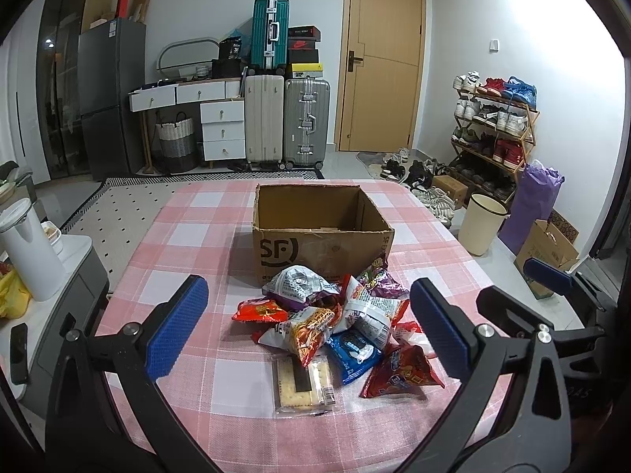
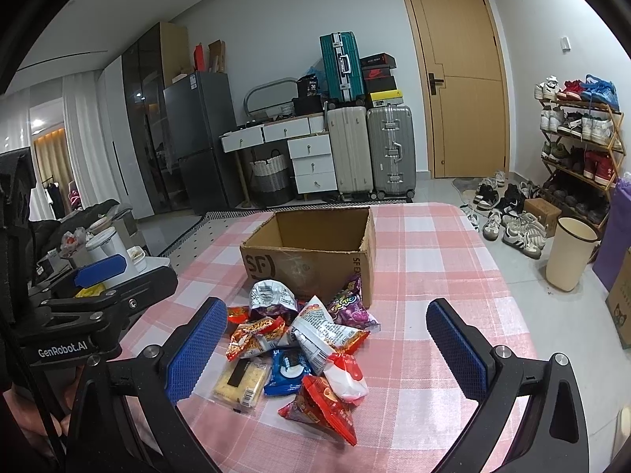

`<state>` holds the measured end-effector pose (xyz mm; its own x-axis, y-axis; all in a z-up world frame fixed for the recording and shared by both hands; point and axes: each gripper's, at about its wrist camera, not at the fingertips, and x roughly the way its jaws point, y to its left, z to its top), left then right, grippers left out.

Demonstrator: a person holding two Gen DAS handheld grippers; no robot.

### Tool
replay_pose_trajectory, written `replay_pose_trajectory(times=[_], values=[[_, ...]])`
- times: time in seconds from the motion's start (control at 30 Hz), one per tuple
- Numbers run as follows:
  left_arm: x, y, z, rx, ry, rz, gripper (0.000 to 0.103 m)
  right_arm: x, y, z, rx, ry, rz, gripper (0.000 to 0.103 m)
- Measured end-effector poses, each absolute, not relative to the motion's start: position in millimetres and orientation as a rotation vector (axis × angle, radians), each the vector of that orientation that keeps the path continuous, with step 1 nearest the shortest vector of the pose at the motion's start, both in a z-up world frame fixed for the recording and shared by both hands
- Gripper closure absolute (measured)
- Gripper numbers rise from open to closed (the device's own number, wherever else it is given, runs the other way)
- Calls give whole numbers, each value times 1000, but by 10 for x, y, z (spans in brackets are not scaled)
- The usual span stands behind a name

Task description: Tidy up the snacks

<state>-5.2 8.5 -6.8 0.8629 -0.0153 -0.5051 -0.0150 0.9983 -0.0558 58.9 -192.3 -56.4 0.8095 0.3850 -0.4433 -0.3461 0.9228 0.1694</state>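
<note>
Both grippers, left [image 1: 311,329] and right [image 2: 327,349], gape over snacks [image 1: 335,323] before cardboard box [image 1: 321,232].

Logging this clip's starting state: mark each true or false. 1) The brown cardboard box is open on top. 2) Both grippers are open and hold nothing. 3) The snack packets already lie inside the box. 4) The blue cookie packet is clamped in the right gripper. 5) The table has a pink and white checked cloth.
1) True: the brown cardboard box is open on top.
2) True: the left gripper and right gripper stand open, empty.
3) False: the snack packets are piled on the cloth before the box.
4) False: the blue cookie packet lies in the pile.
5) True: the pink and white checked cloth.
</note>
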Motion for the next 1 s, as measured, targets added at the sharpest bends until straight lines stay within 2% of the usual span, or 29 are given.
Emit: replay_pose_trajectory(times=[0.5,1.0], values=[[-29,61,-65,-65,537,2,1,579,-1886,-581,75,497,396,0],[4,-17,-124,-90,550,-10,1,683,-1880,-1195,58,631,485,0]])
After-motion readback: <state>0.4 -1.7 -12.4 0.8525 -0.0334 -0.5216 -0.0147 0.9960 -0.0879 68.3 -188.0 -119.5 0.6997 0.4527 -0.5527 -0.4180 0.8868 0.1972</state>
